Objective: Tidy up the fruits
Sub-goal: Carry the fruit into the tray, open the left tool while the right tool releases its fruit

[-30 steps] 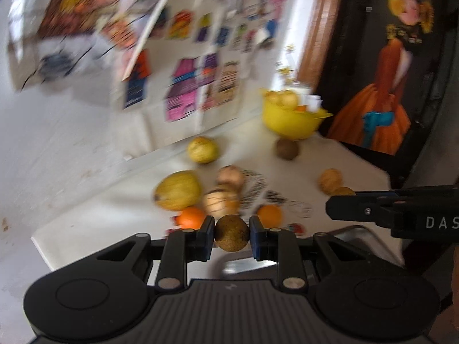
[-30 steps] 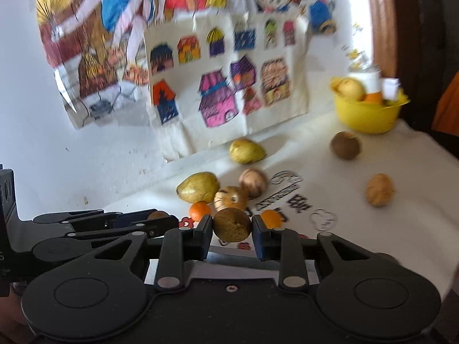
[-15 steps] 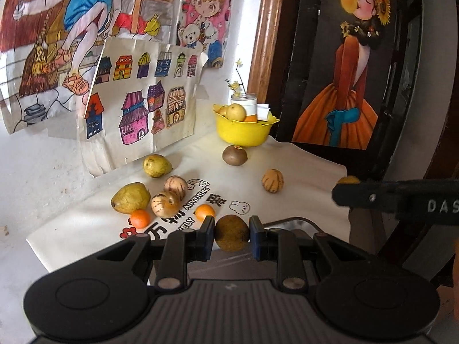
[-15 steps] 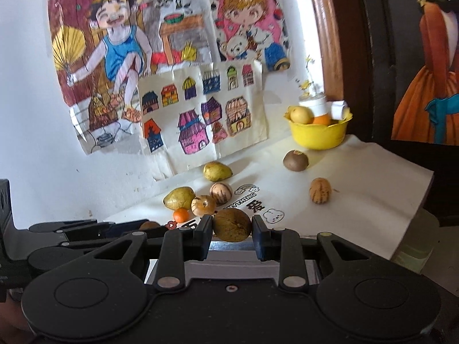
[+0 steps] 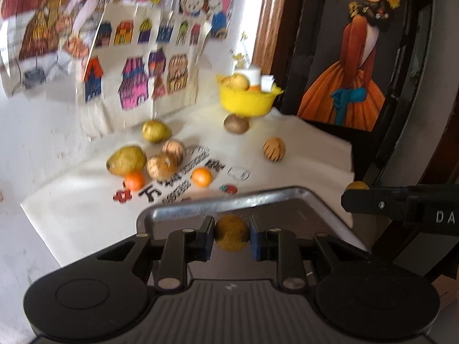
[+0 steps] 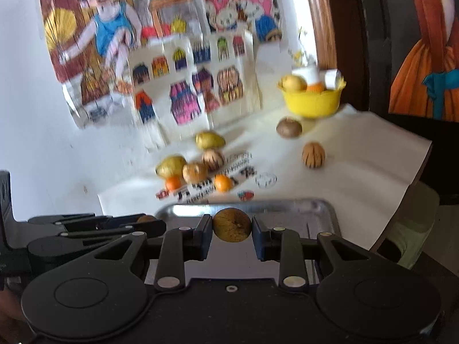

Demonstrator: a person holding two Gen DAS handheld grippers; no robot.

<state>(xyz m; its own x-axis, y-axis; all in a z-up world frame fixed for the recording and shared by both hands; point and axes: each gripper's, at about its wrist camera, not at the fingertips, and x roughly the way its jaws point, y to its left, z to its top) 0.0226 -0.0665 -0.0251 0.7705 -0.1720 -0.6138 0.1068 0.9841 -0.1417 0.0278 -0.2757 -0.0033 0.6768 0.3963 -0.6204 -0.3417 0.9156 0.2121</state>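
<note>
My left gripper [image 5: 231,236] is shut on a round brown fruit [image 5: 231,236] and holds it over a metal tray [image 5: 229,200]. My right gripper [image 6: 231,228] is shut on a second brown fruit [image 6: 231,228] over the same tray [image 6: 287,205]. The right gripper shows at the right of the left wrist view [image 5: 401,203], and the left gripper at the left of the right wrist view [image 6: 86,226]. Beyond the tray, pears [image 5: 125,160], striped fruits [image 5: 162,166] and small oranges [image 5: 202,176] lie on the white cloth.
A yellow bowl [image 5: 246,101] with fruit and white items stands at the back, a brown fruit [image 5: 236,124] in front of it. A striped fruit [image 5: 274,149] lies alone at the right. Drawings hang on the wall behind. A dark painting stands at the right.
Both grippers have drawn back and lifted from the fruit pile, each still holding its fruit. The metal tray now shows under both.
</note>
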